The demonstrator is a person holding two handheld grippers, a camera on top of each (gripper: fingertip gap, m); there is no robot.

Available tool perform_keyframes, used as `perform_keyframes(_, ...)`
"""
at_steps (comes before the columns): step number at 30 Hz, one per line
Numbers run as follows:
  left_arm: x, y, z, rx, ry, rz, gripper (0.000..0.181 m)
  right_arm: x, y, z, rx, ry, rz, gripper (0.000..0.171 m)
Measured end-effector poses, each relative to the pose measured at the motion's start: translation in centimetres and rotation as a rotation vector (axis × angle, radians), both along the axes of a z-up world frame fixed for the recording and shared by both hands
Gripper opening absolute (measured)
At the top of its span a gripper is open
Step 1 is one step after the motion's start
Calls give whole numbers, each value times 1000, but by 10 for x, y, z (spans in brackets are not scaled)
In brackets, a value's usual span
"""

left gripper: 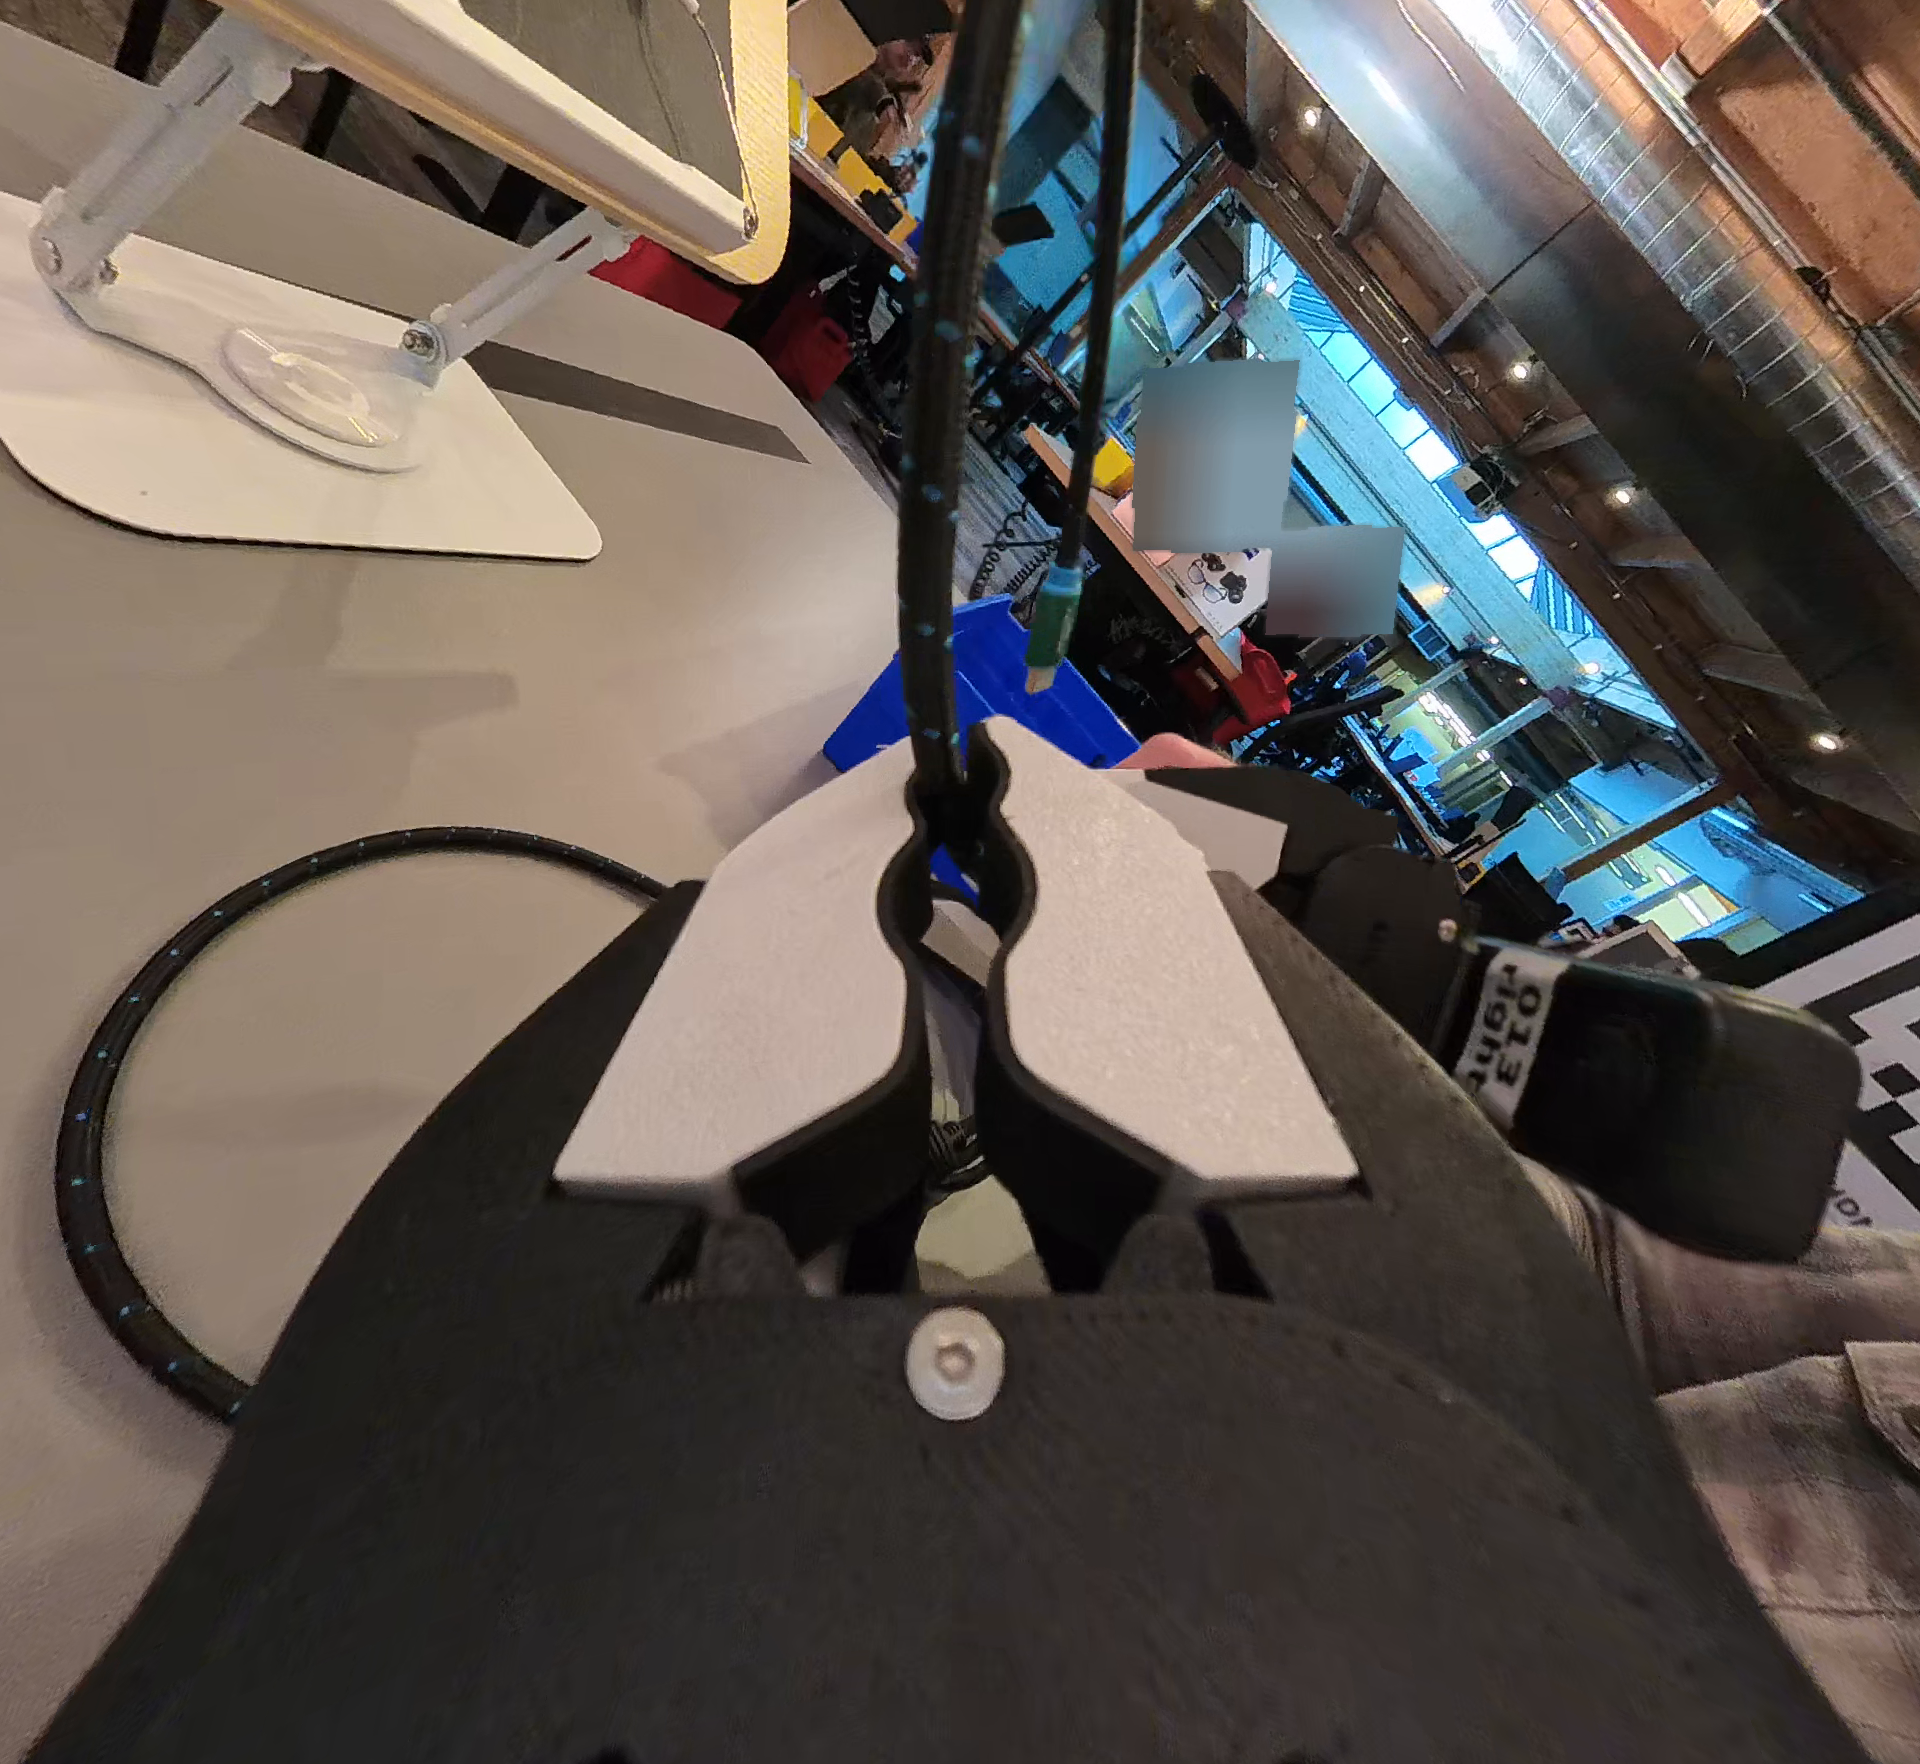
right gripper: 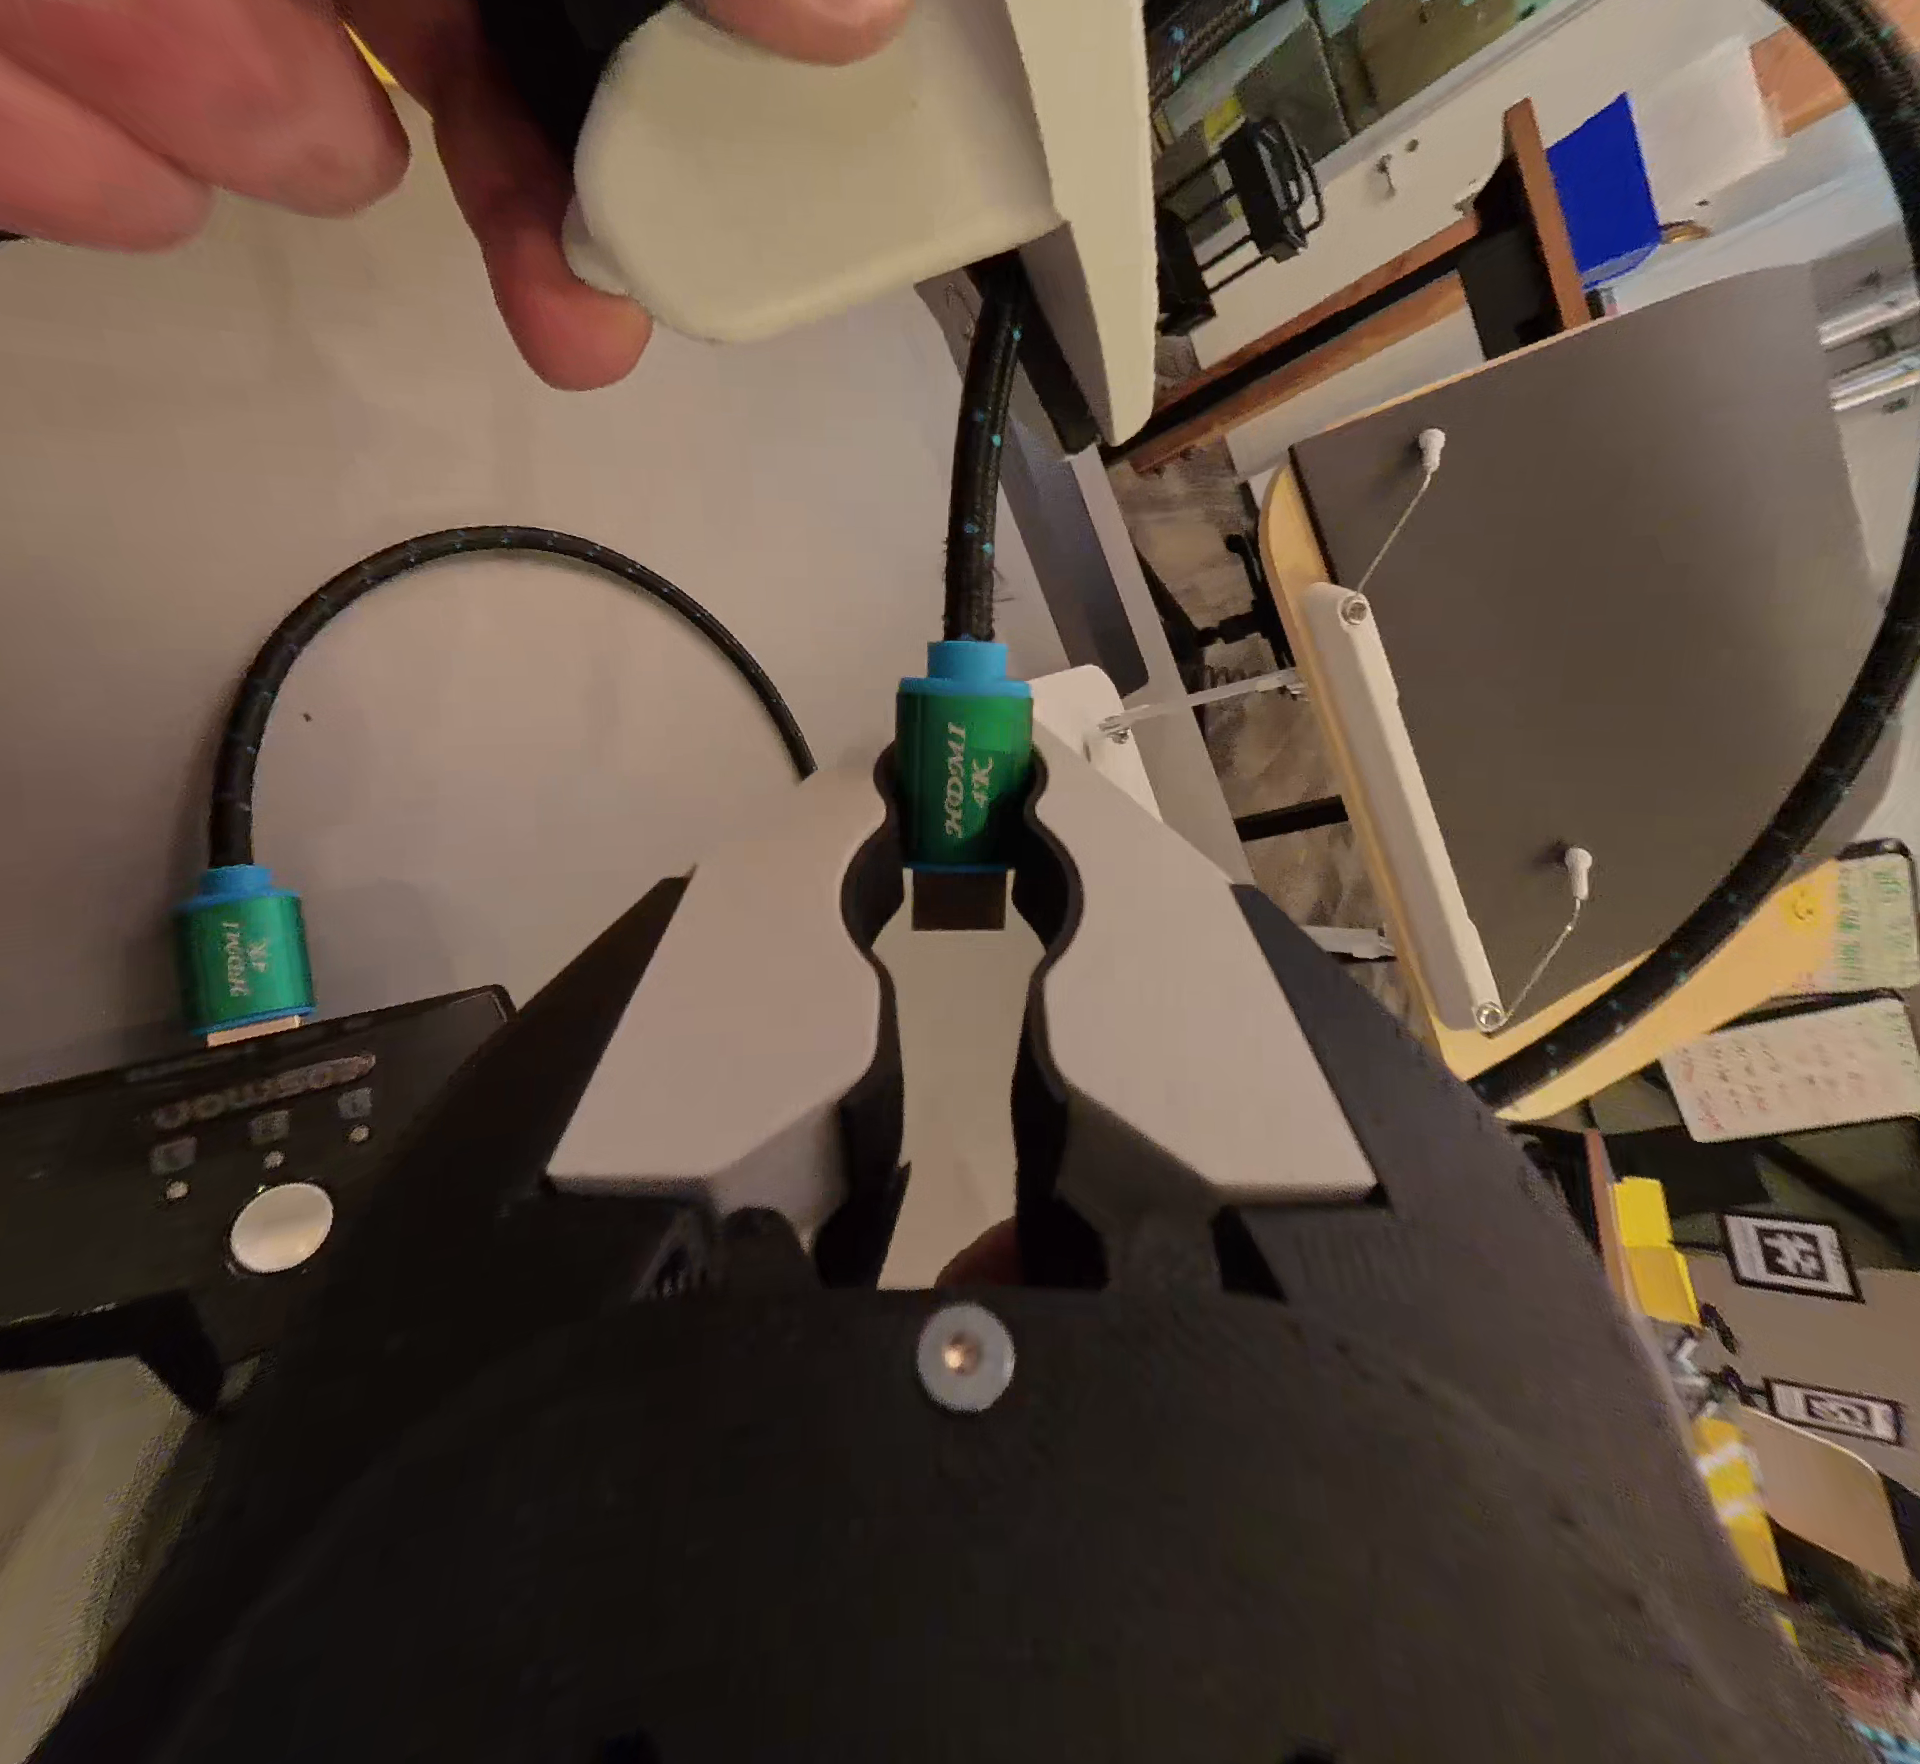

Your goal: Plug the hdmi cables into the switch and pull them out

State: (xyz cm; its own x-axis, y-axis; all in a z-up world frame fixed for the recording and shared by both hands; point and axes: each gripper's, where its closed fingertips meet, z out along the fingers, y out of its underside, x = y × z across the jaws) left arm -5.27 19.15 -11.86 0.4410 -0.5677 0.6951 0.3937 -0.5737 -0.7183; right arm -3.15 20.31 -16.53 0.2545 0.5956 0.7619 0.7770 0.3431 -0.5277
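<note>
In the right wrist view, my right gripper [right gripper: 961,784] is shut on a green HDMI plug [right gripper: 964,779], its metal tip pointing back towards the camera. That plug's black braided cable [right gripper: 977,509] runs up into my left gripper [right gripper: 1081,343], held by a hand [right gripper: 260,83] just above. A second green plug [right gripper: 244,951] sits in the black switch [right gripper: 125,1143] at lower left. In the left wrist view, my left gripper [left gripper: 956,779] is shut on the braided cable [left gripper: 935,467]. Another green plug [left gripper: 1049,618] dangles beyond it. The right gripper's body [left gripper: 1351,893] shows behind on the right.
A grey board on a white hinged stand [left gripper: 260,426] stands on the grey table [left gripper: 312,727], also seen in the right wrist view [right gripper: 1610,623]. A cable loop [left gripper: 94,1143] lies on the table. A blue bin [left gripper: 1039,706] sits past the table edge. There is about 6 cm between the tips of the two grippers. My right gripper's tips are some 15 cm from the black switch [right gripper: 125,1143].
</note>
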Motion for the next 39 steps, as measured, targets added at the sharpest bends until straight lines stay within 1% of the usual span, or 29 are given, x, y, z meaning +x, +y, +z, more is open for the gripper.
perform_keyframes(3,5,-3,5,34,10,-34,3,1,-6,-1,-82,28,63,12)
perform_keyframes(6,12,-8,12,119,52,-84,4,4,-12,2,-150,38,125,12)
perform_keyframes(8,16,-13,17,201,77,-120,13,5,-19,6,-198,64,191,12)
perform_keyframes(10,22,-19,19,235,94,-179,29,8,-23,10,-245,87,238,11)
perform_keyframes(11,27,-23,21,262,102,-213,33,9,-27,12,-269,101,269,11)
perform_keyframes(13,34,-29,18,299,153,-259,47,13,-34,14,-333,127,326,12)
perform_keyframes(16,45,-43,12,389,259,-339,59,19,-45,19,-430,166,414,12)
perform_keyframes(18,53,-54,10,448,307,-392,62,23,-53,20,-485,174,466,12)
perform_keyframes(20,61,-61,9,498,339,-416,61,27,-61,21,-528,171,515,12)
perform_keyframes(25,74,-72,7,571,410,-437,47,32,-77,14,-601,103,570,12)
perform_keyframes(31,85,-84,-1,660,507,-467,36,36,-95,8,-699,49,616,12)
perform_keyframes(36,88,-84,-3,656,536,-467,20,39,-97,9,-704,29,618,12)
perform_keyframes(39,89,-84,-5,637,536,-471,20,41,-96,6,-693,3,602,12)
